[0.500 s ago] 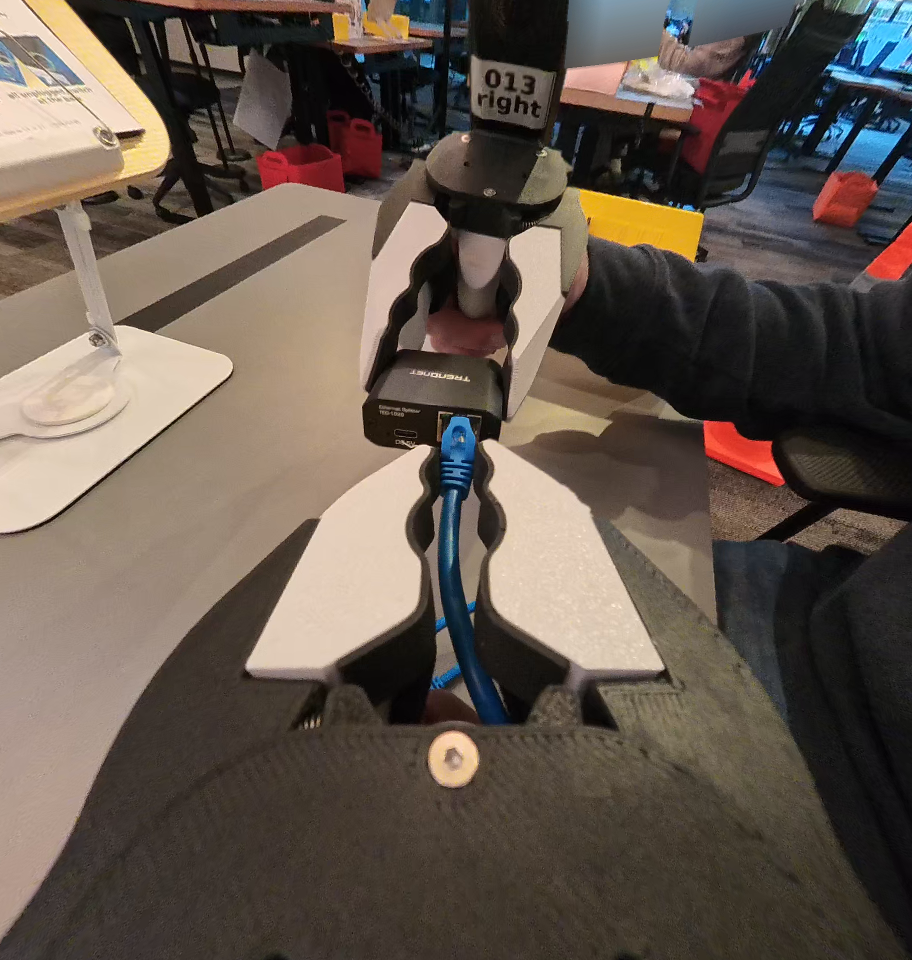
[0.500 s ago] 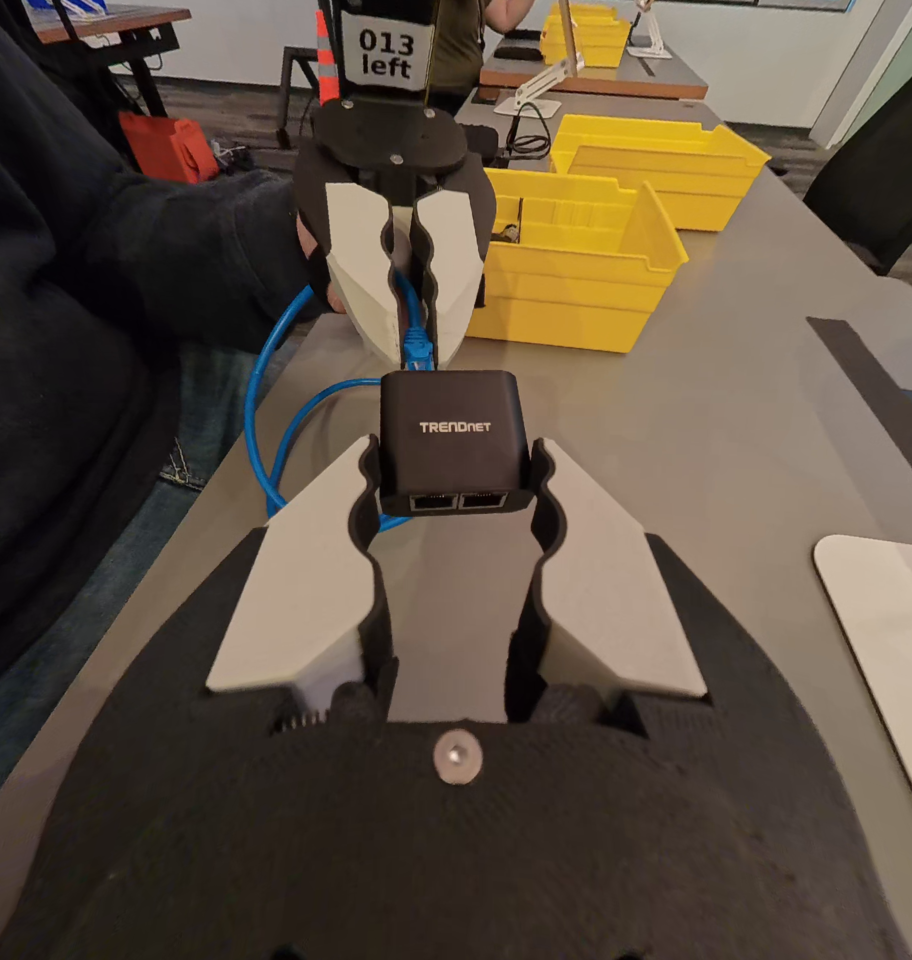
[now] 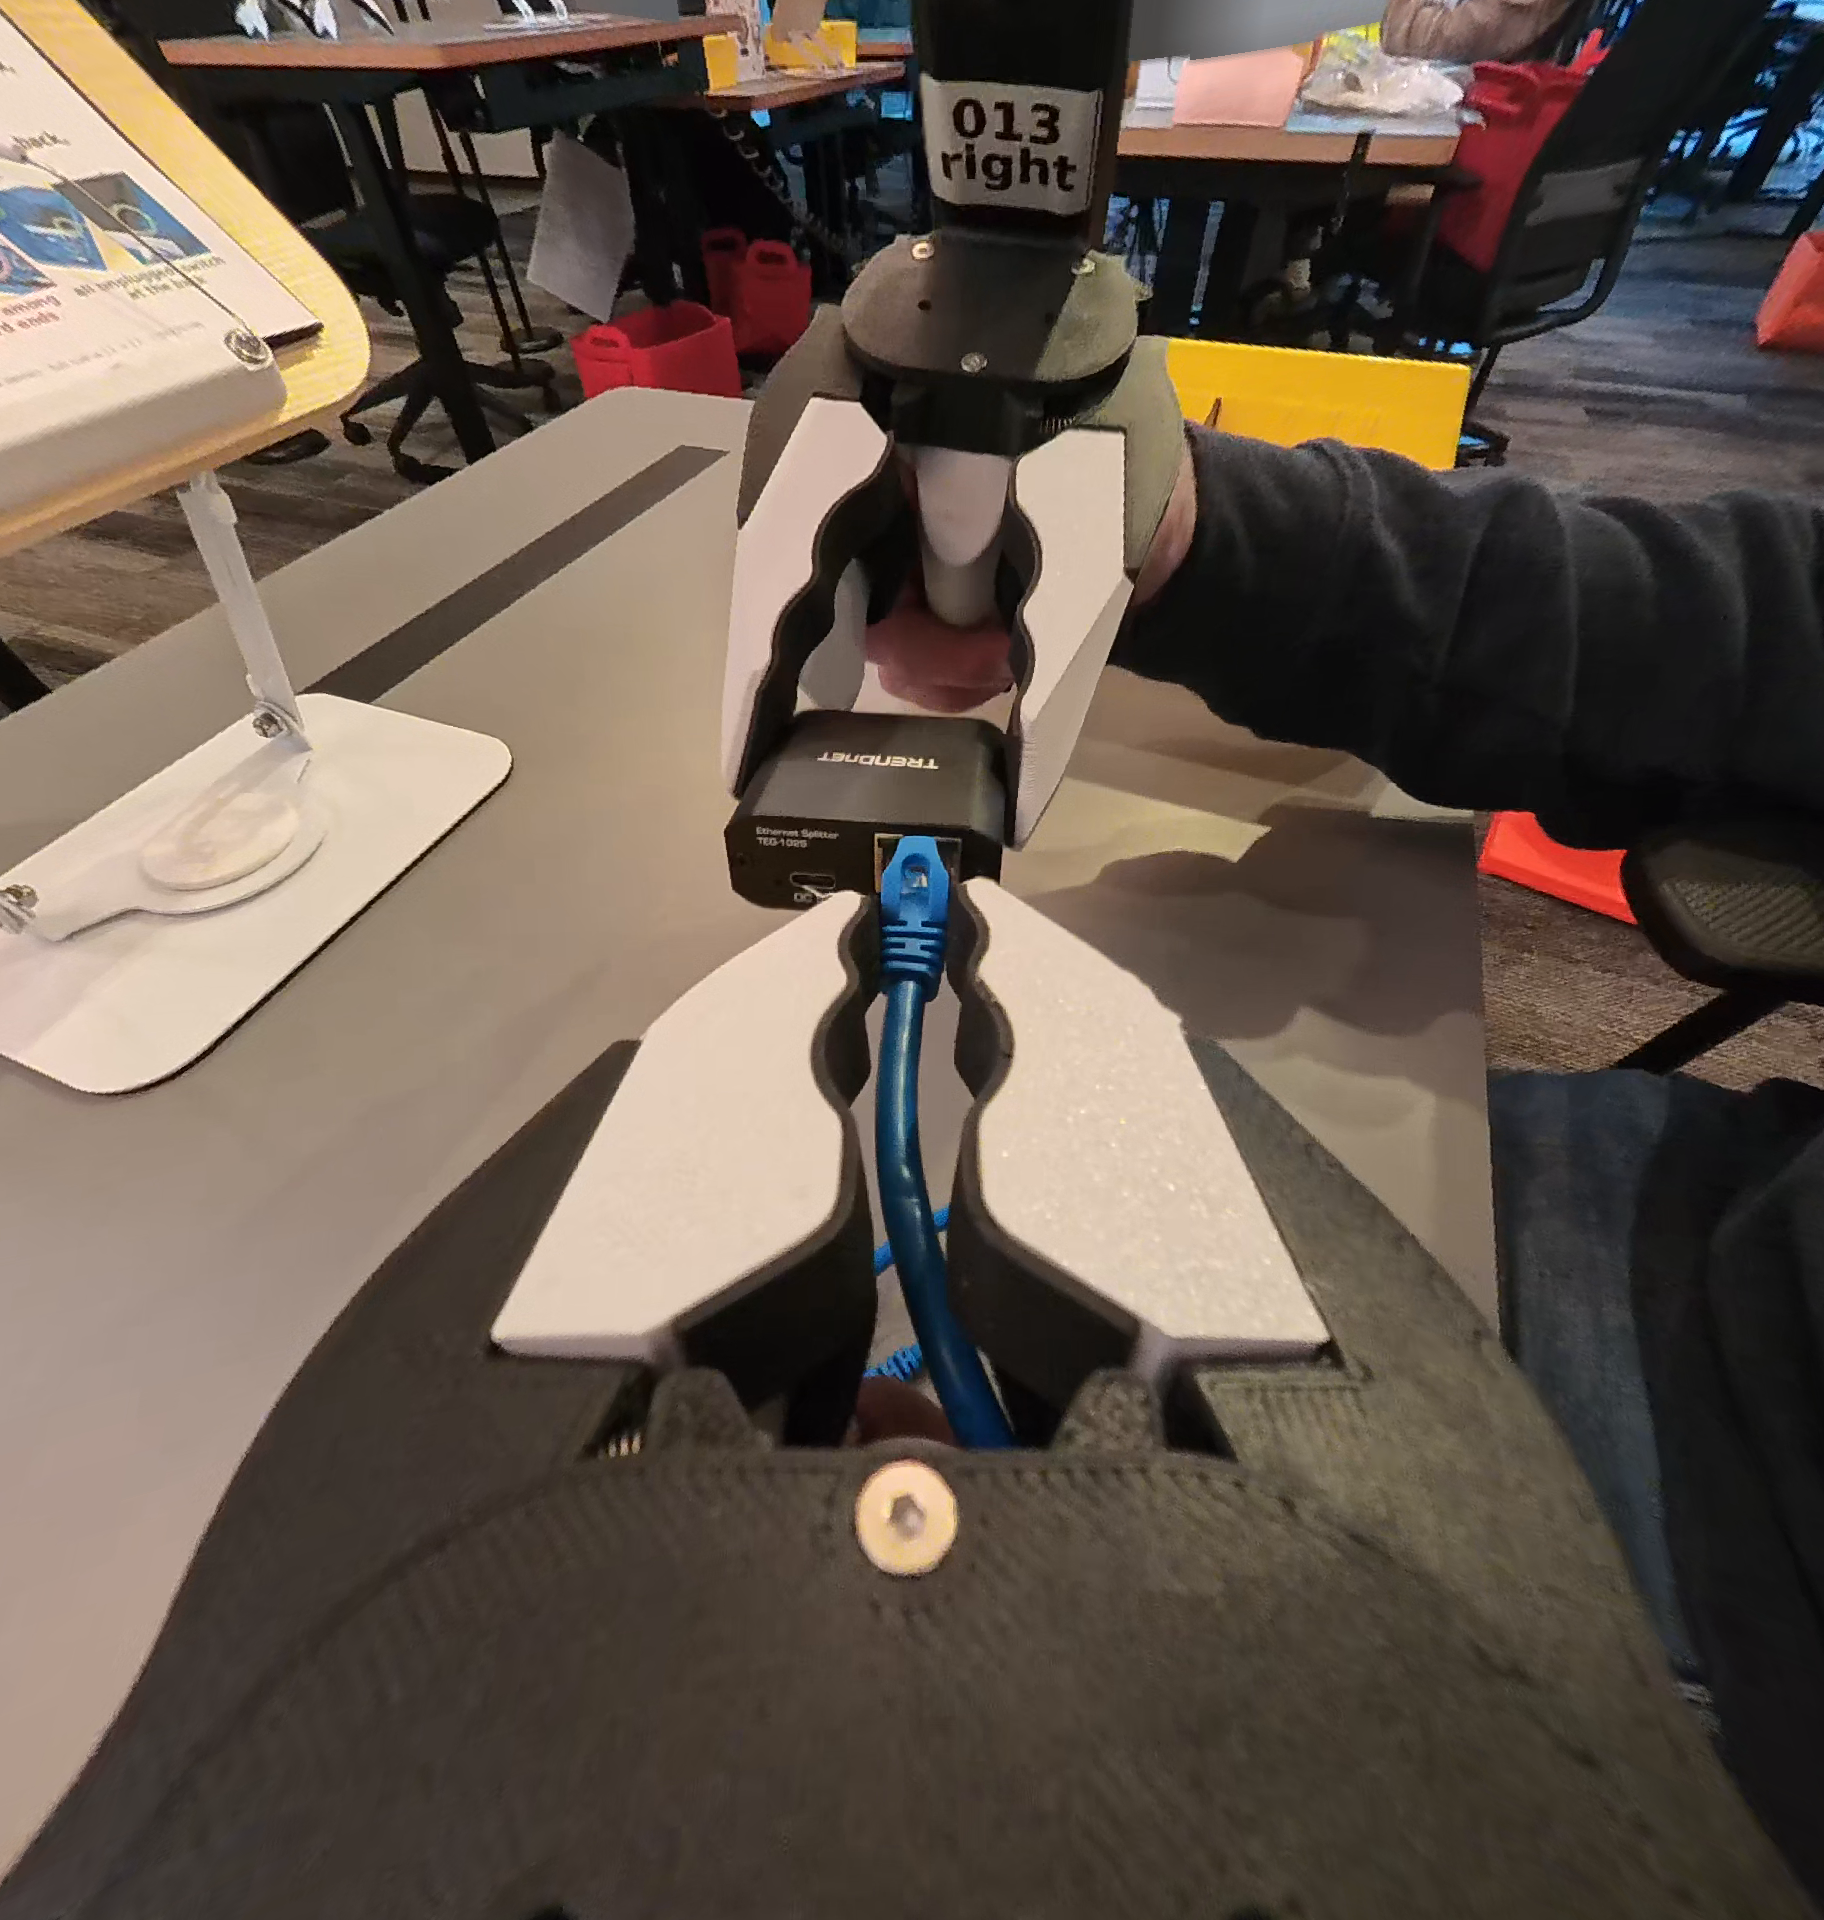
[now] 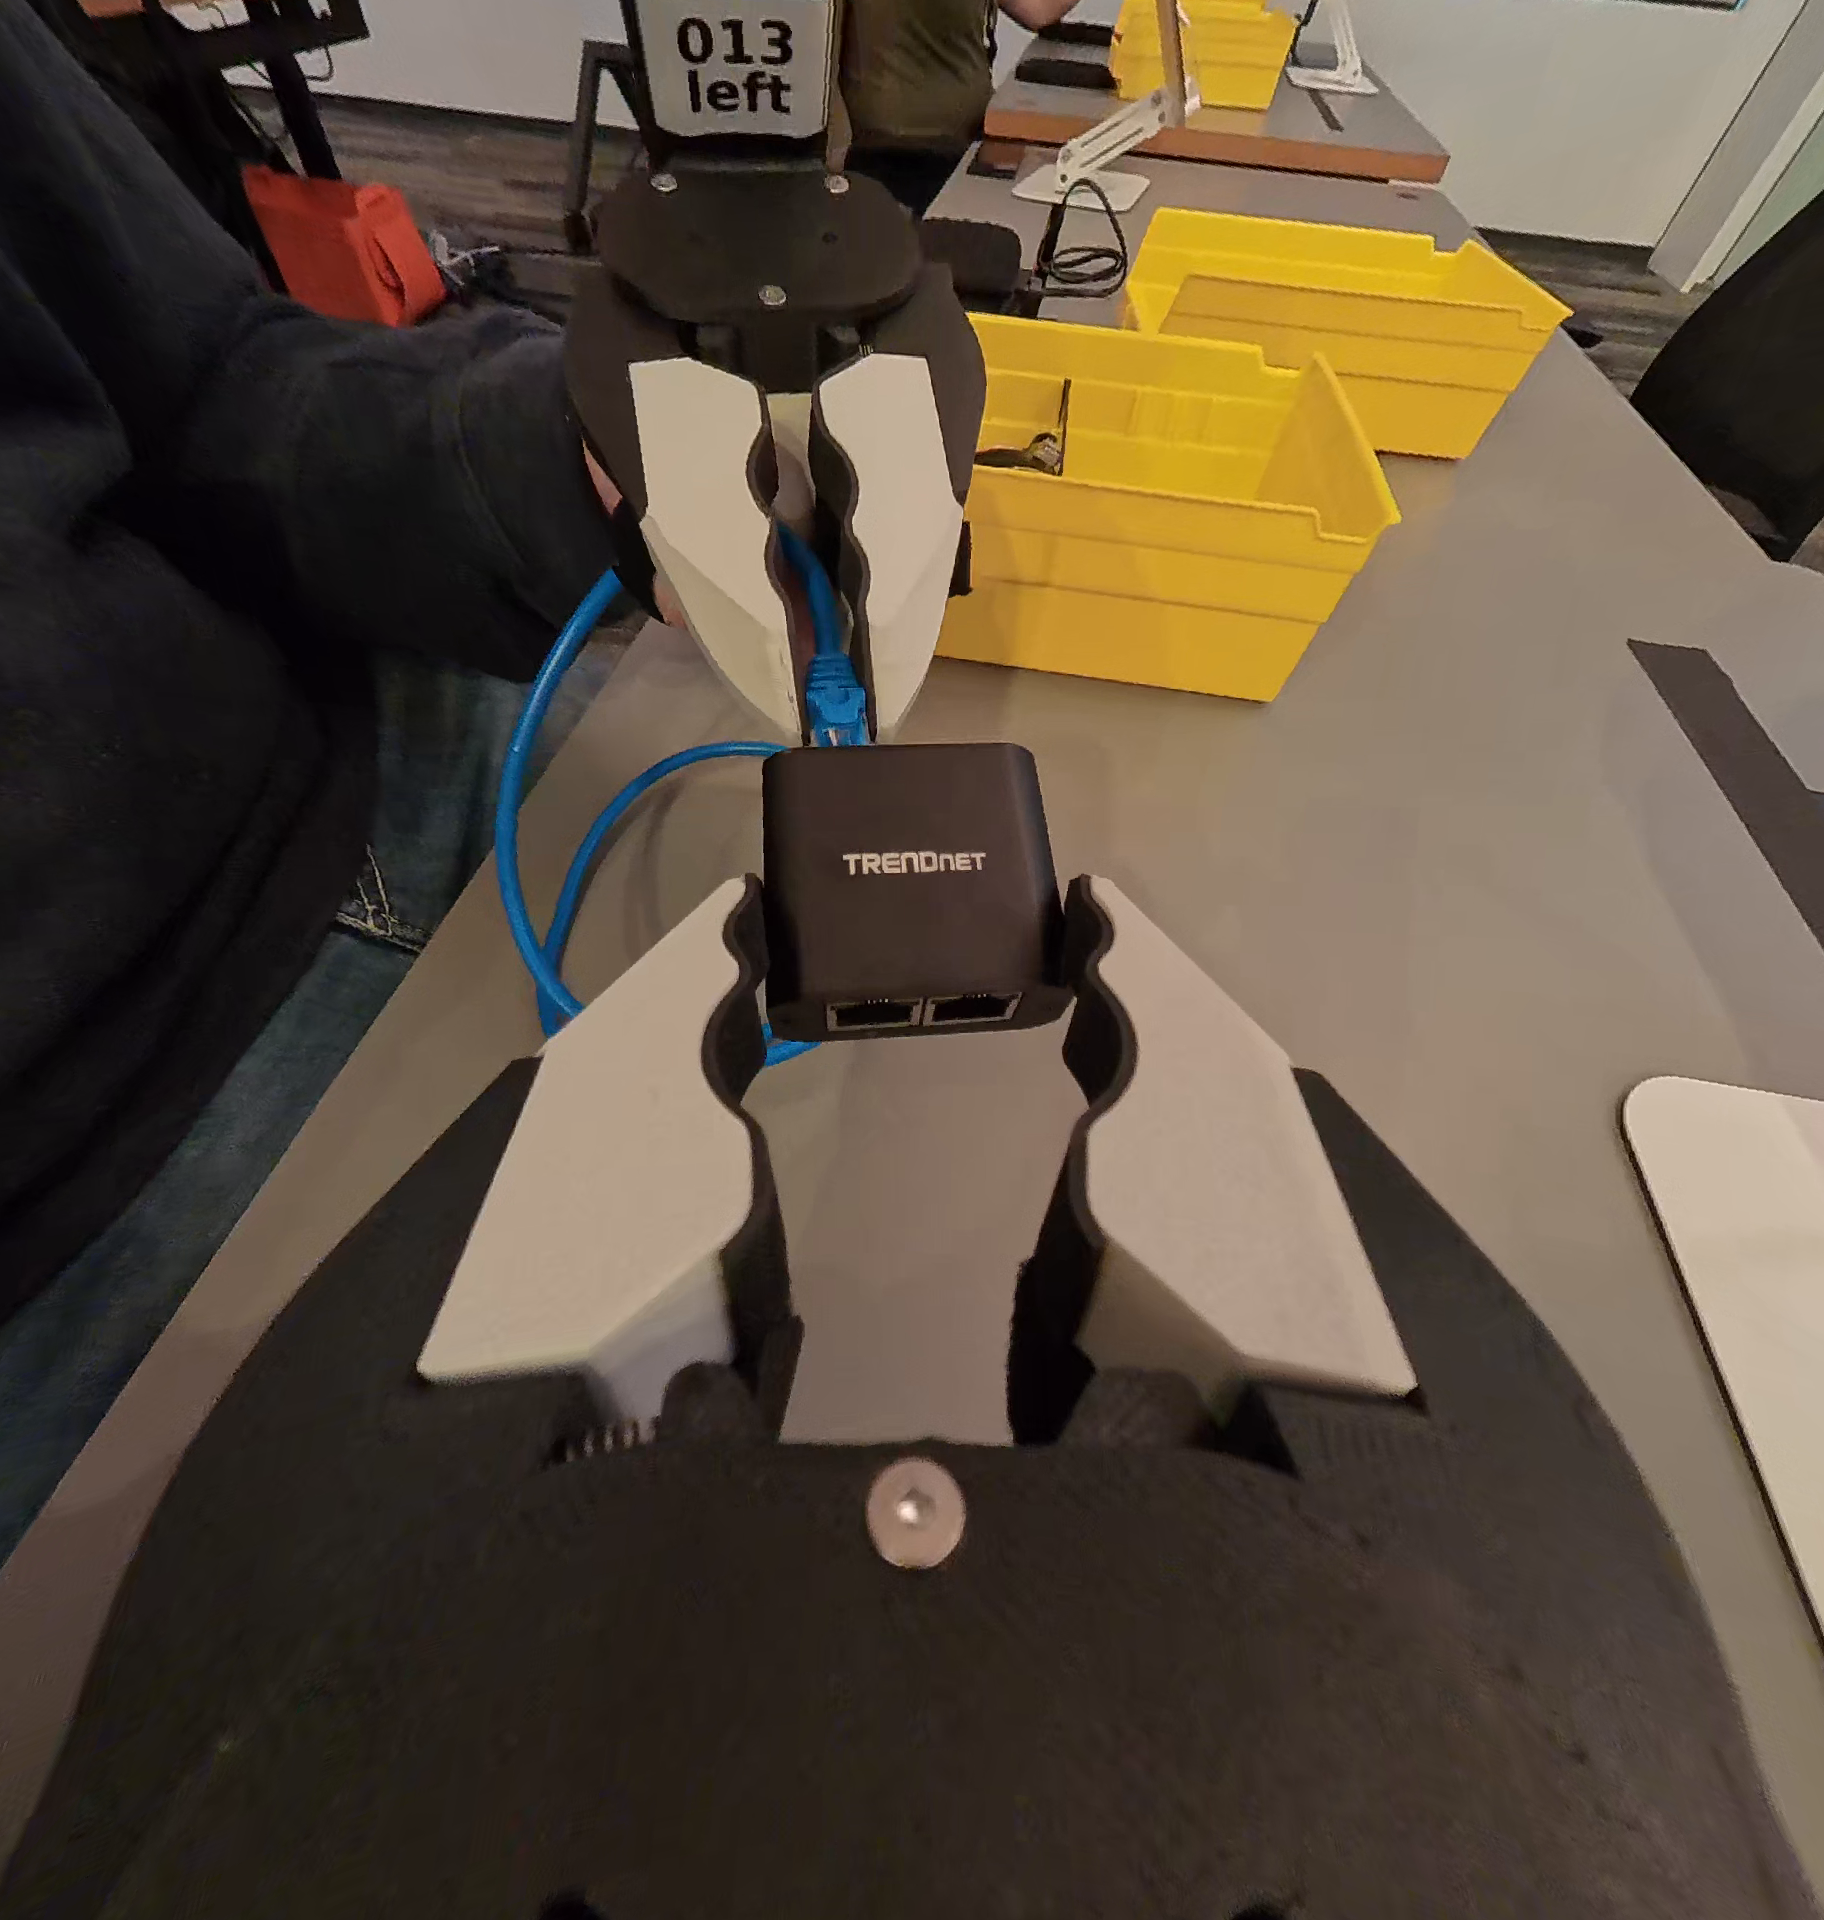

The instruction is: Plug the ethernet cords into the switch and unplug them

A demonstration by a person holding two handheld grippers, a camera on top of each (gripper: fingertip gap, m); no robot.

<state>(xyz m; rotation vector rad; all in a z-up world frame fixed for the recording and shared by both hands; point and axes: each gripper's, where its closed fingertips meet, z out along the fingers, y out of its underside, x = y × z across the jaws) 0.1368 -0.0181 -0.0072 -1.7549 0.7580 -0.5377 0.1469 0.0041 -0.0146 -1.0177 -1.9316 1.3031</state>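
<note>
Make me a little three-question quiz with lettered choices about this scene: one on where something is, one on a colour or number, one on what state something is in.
1. Where are the yellow bins?
A. on the grey table
B. on the floor
C. on a chair

2. How many empty ports face the right gripper?
A. none
B. two
C. five

3. What is the left gripper doing?
A. hanging open
B. shut on the blue cord
C. shut on a bin

Answers:
1 A, they stand on the tabletop.
2 B, two sockets show on the black switch.
3 B, its fingers pinch the cord behind the plug.
</note>
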